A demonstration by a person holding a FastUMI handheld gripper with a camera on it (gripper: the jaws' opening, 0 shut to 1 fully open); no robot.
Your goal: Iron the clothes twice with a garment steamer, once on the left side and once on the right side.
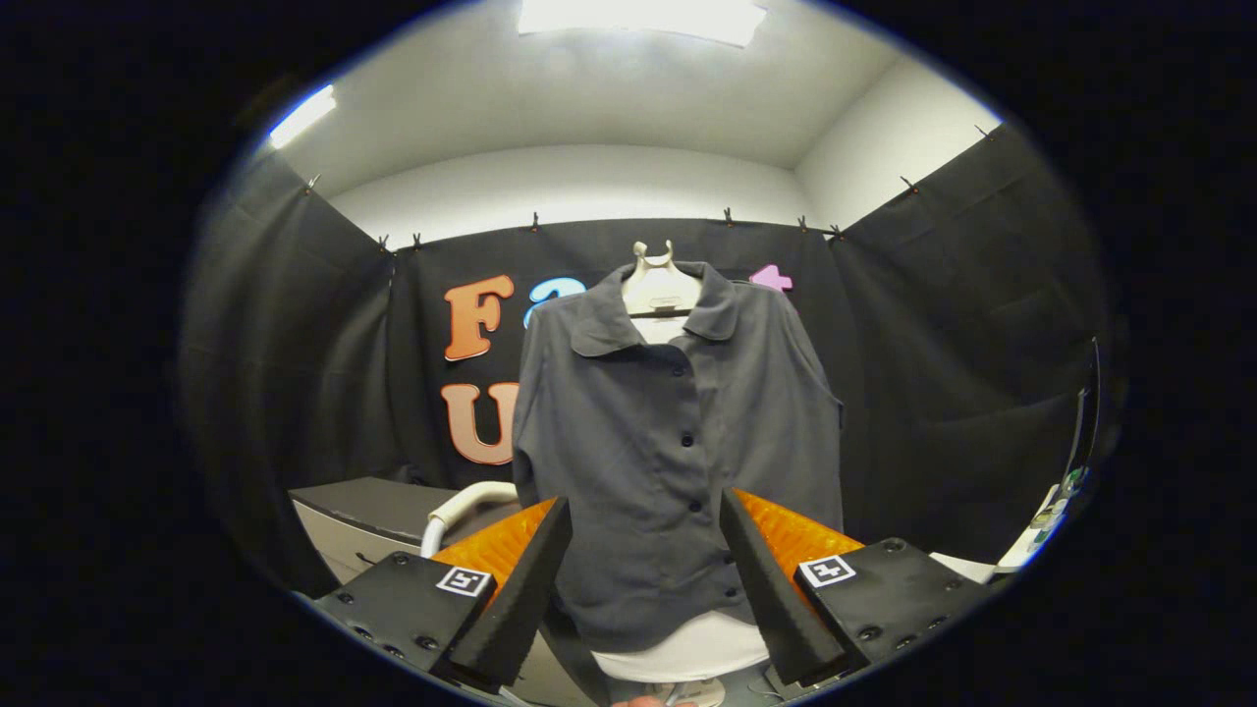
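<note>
The gripper (643, 550) points level and straight at the grey shirt (678, 442), fingers spread wide and holding nothing. The shirt hangs buttoned on a pale hanger (656, 285) dead ahead at twelve o'clock, beyond the fingertips. A white hose (462, 511) curves at ten o'clock, beside the left finger.

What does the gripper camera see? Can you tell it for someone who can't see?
A dark grey shirt hangs buttoned on a pale hanger, straight ahead of the open tool. Its two fingers hold nothing, and a white hose curves beside them.
</note>
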